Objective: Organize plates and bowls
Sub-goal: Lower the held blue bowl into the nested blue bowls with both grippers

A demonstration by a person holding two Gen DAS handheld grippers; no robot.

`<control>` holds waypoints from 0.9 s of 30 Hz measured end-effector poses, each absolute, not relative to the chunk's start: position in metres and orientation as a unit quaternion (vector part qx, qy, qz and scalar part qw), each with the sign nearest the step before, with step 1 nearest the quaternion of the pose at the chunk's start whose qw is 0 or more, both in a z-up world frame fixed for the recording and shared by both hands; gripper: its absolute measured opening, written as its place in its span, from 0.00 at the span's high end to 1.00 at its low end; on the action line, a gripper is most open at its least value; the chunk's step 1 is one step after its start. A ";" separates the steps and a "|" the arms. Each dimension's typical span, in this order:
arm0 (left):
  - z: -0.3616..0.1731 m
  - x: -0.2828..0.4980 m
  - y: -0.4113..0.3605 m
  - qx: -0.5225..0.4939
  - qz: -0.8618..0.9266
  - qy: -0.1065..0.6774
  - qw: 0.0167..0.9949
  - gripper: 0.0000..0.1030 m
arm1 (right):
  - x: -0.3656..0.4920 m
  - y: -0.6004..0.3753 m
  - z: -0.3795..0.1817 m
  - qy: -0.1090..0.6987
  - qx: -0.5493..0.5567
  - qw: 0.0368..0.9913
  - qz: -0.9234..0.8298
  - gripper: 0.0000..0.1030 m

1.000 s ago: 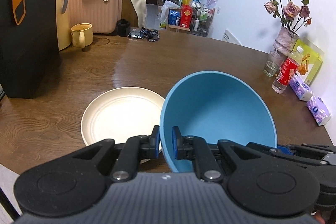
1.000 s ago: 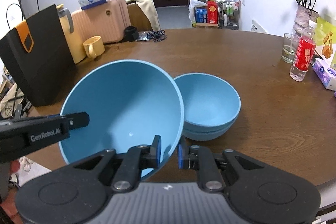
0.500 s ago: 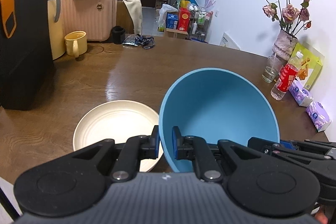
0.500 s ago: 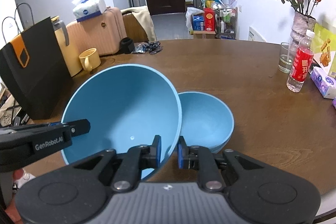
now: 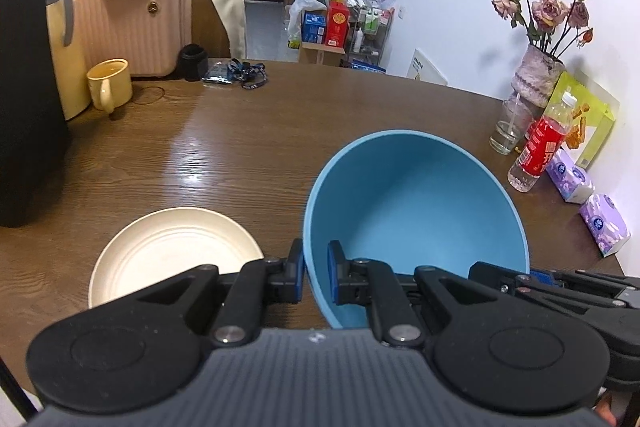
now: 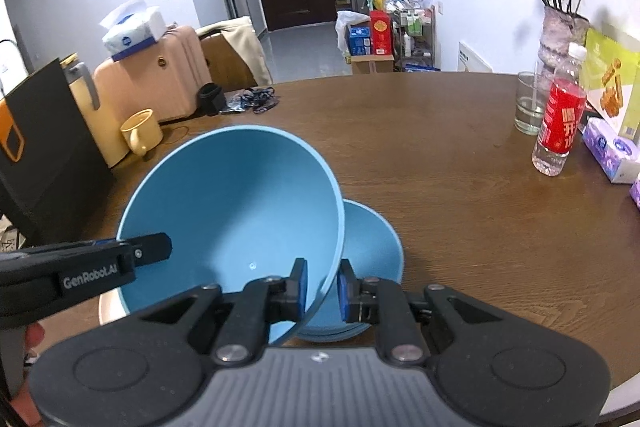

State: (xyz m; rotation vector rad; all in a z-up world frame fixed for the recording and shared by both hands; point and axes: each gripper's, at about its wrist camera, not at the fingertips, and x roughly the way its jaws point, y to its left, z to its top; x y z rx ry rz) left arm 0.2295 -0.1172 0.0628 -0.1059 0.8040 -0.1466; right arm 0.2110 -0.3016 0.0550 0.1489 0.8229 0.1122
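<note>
A large blue bowl is held off the table by both grippers. My left gripper is shut on its left rim. My right gripper is shut on its right rim; the bowl also shows in the right wrist view. A cream plate lies on the wooden table just left of the bowl. A stack of smaller blue bowls sits on the table behind and to the right of the held bowl, partly hidden by it.
A black paper bag, a yellow kettle and a yellow mug stand at the left. A glass, a red-labelled bottle, a flower vase and tissue packs line the right edge.
Both grippers have lifted the large blue bowl and drawn back toward the near edge. The plate and the stacked bowls now sit lower and are more covered.
</note>
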 end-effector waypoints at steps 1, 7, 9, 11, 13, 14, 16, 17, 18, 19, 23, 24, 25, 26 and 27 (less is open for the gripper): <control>0.062 0.233 -0.121 -0.050 -0.072 0.393 0.916 0.89 | 0.214 -0.305 0.052 0.402 0.073 0.911 0.053 0.85; 0.052 0.252 -0.138 -0.042 -0.076 0.404 0.911 0.89 | 0.230 -0.323 0.040 0.409 0.083 0.907 0.049 0.85; 0.048 0.258 -0.143 -0.038 -0.077 0.409 0.909 0.89 | 0.237 -0.329 0.034 0.414 0.086 0.905 0.047 0.85; 0.042 0.265 -0.147 -0.034 -0.078 0.415 0.906 0.89 | 0.243 -0.333 0.029 0.420 0.087 0.902 0.046 0.85; 0.036 0.271 -0.149 -0.032 -0.076 0.423 0.903 0.89 | 0.249 -0.335 0.022 0.427 0.087 0.899 0.047 0.85; 0.034 0.274 -0.150 -0.032 -0.075 0.425 0.901 0.89 | 0.252 -0.335 0.019 0.430 0.086 0.898 0.047 0.85; 0.029 0.278 -0.150 -0.030 -0.072 0.430 0.899 0.89 | 0.257 -0.335 0.014 0.435 0.083 0.895 0.049 0.85; 0.028 0.279 -0.151 -0.029 -0.072 0.432 0.898 0.89 | 0.259 -0.334 0.012 0.437 0.081 0.895 0.049 0.85; 0.026 0.281 -0.151 -0.029 -0.071 0.434 0.898 0.89 | 0.260 -0.333 0.010 0.438 0.079 0.894 0.050 0.85; 0.024 0.283 -0.151 -0.029 -0.071 0.436 0.897 0.89 | 0.262 -0.333 0.009 0.439 0.076 0.894 0.050 0.85; 0.017 0.288 -0.152 -0.026 -0.073 0.445 0.892 0.89 | 0.266 -0.332 0.004 0.442 0.073 0.893 0.049 0.85; 0.016 0.289 -0.153 -0.024 -0.074 0.447 0.891 0.89 | 0.267 -0.332 0.003 0.443 0.073 0.892 0.048 0.85; 0.014 0.290 -0.153 -0.024 -0.075 0.448 0.891 0.89 | 0.267 -0.333 0.002 0.444 0.073 0.892 0.048 0.85; 0.013 0.291 -0.154 -0.024 -0.076 0.449 0.890 0.89 | 0.268 -0.332 0.001 0.446 0.072 0.891 0.047 0.85; 0.012 0.292 -0.154 -0.025 -0.077 0.450 0.889 0.89 | 0.268 -0.331 0.000 0.447 0.069 0.891 0.046 0.85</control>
